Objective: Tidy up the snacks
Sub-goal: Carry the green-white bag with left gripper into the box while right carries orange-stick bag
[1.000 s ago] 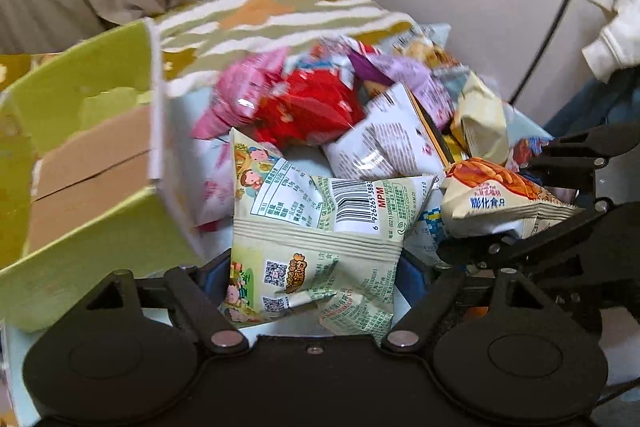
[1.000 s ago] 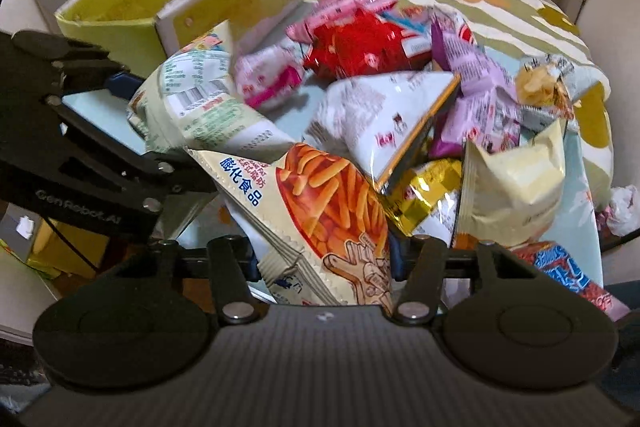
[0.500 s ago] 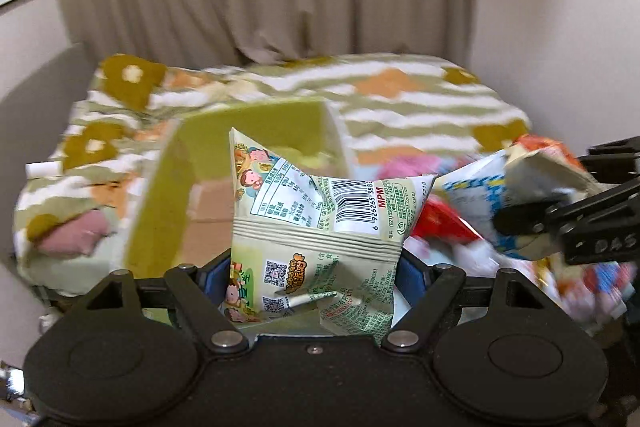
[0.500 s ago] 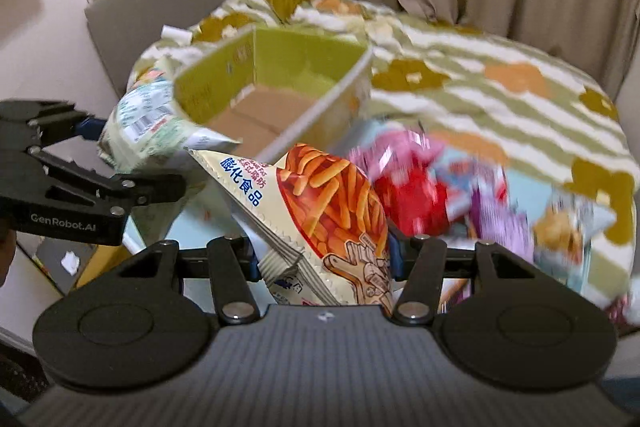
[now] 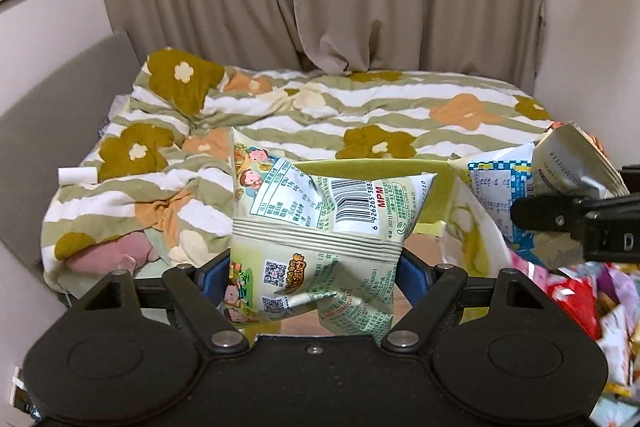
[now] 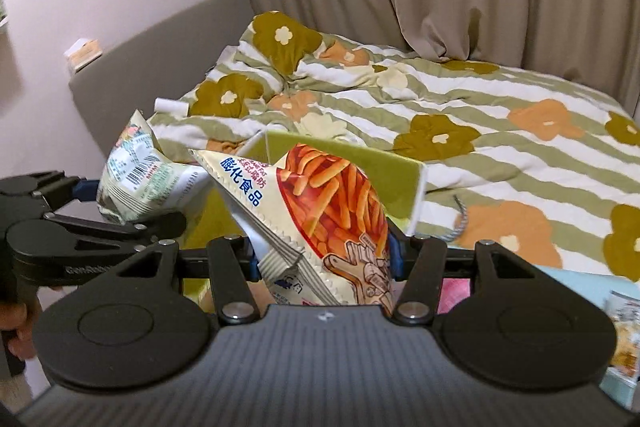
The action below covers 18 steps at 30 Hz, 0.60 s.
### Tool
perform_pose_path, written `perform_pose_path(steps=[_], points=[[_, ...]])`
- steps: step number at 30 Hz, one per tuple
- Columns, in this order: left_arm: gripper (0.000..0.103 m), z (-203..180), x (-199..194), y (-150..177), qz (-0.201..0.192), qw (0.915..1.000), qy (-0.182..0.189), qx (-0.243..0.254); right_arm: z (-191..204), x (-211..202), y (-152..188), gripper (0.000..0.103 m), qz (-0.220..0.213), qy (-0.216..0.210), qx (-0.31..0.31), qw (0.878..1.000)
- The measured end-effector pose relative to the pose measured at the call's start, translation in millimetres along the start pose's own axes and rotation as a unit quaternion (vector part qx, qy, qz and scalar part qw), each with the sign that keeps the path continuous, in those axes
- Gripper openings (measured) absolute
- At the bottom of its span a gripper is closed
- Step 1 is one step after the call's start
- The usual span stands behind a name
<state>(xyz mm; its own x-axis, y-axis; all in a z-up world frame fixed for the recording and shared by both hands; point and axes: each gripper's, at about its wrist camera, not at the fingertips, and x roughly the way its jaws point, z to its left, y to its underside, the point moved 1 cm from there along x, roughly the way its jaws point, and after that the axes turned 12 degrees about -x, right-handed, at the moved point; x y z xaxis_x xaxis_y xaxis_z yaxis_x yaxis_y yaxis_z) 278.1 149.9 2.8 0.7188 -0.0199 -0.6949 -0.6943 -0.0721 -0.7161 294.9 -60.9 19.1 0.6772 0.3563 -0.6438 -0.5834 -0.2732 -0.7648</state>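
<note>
My left gripper [image 5: 314, 277] holds a pale green snack bag [image 5: 320, 235] with a barcode between its blue pads; its jaws are opening a little, but the bag still hangs between them. The bag is above the open yellow-green cardboard box [image 5: 368, 167]. My right gripper [image 6: 322, 259] is shut on a cream bag printed with orange fries [image 6: 328, 203], over the same box [image 6: 392, 179]. In the right wrist view, the left gripper [image 6: 120, 211] and its green bag [image 6: 140, 179] are at the left. The left wrist view shows the right gripper [image 5: 560, 215] at the right edge.
A bed with a green-striped floral quilt [image 5: 400, 107] lies behind the box, with beige curtains beyond. A pile of several snack bags [image 5: 580, 299] sits at the lower right on a light blue surface [image 6: 580, 283]. A person's hand [image 6: 16, 319] grips the left tool.
Both grippers have risen and swung away from the snack pile to above the box, each carrying its bag. The pile has slid out to the right edge of the views.
</note>
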Motion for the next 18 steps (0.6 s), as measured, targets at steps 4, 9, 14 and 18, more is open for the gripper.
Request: perform_pose_path(steps=[4,9,14,18], points=[[0.085,2,46,-13,0.030,0.9995,0.011,0.004,1,40,-15,0.069,0.016,0.018,0.025,0.999],[0.085,-5,98,-14,0.062,0.9976,0.023,0.021,-9,78,-14,0.069,0.039,0.043,0.058,0.997],[0.098,-12,129,-9,0.077,0.9963,0.020,0.034,-21,99,-7,0.069,0.055,0.048,0.087,0.993],[0.102,-11,124,-3,0.073,0.9962,0.013,0.045,-25,107,-6,0.069,0.061,0.041,0.093,0.993]])
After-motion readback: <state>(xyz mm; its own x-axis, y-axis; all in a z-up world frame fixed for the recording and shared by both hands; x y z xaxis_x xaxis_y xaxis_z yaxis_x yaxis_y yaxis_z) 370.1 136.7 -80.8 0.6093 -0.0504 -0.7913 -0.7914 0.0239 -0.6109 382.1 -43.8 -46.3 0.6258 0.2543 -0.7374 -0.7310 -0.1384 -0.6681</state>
